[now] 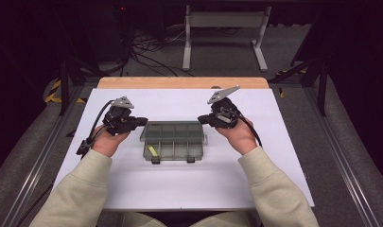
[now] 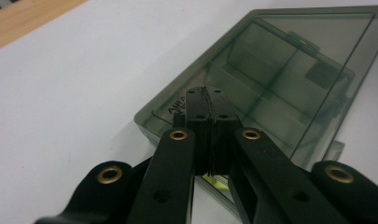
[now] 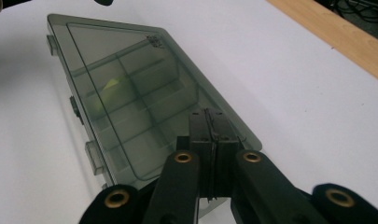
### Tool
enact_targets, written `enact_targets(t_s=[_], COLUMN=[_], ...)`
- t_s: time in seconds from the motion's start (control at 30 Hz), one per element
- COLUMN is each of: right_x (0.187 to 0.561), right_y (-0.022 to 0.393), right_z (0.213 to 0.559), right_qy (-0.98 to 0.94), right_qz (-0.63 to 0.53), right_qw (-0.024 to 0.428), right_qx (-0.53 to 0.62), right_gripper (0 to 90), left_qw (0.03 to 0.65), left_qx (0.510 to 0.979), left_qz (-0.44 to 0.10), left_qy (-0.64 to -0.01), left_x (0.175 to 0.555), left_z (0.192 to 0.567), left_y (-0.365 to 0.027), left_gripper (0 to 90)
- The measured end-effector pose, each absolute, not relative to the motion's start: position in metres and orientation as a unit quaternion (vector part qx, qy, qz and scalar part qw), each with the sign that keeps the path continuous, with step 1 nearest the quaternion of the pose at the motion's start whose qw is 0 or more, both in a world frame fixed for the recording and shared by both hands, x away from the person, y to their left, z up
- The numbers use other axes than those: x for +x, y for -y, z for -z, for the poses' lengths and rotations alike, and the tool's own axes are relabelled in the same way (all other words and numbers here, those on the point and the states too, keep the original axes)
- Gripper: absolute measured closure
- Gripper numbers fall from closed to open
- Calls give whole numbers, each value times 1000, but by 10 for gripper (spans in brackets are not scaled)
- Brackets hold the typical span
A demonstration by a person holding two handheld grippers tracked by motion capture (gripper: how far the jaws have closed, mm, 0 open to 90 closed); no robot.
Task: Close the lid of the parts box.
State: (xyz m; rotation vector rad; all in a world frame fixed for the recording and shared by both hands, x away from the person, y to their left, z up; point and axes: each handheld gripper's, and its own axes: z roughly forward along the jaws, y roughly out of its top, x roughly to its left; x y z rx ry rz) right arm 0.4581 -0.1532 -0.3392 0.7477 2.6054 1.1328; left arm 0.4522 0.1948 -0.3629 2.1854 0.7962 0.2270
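A smoky clear plastic compartment box (image 1: 172,140) lies shut in the middle of the white table, with a small yellow piece (image 1: 152,151) in its front left compartment. My left gripper (image 1: 143,121) hovers at the box's far left corner, jaws shut with nothing between them. My right gripper (image 1: 201,119) hovers at the far right corner, also shut and empty. In the left gripper view the shut jaws (image 2: 208,108) point over the box lid (image 2: 289,79). The right gripper view has the shut jaws (image 3: 209,126) above the lid (image 3: 130,88), and the yellow piece (image 3: 111,84) shows through it.
The white table top (image 1: 189,184) has a wooden strip (image 1: 179,82) along its far edge. Two black latches (image 1: 172,160) sit on the box's near side. Cables and a grey stand (image 1: 224,33) lie on the floor beyond the table.
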Motion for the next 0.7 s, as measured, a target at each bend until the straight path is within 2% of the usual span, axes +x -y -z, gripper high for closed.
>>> enact_targets(t_s=[0.7], right_x=[431], right_y=[149], right_z=[356], right_qy=[-893], right_qz=[-369], right_qw=[84], right_qx=[243], right_gripper=[900], left_qw=[394], left_qx=[861], left_qz=[-59], left_qy=[-315], left_x=[430], left_z=[377], left_y=[-197], left_gripper=[893])
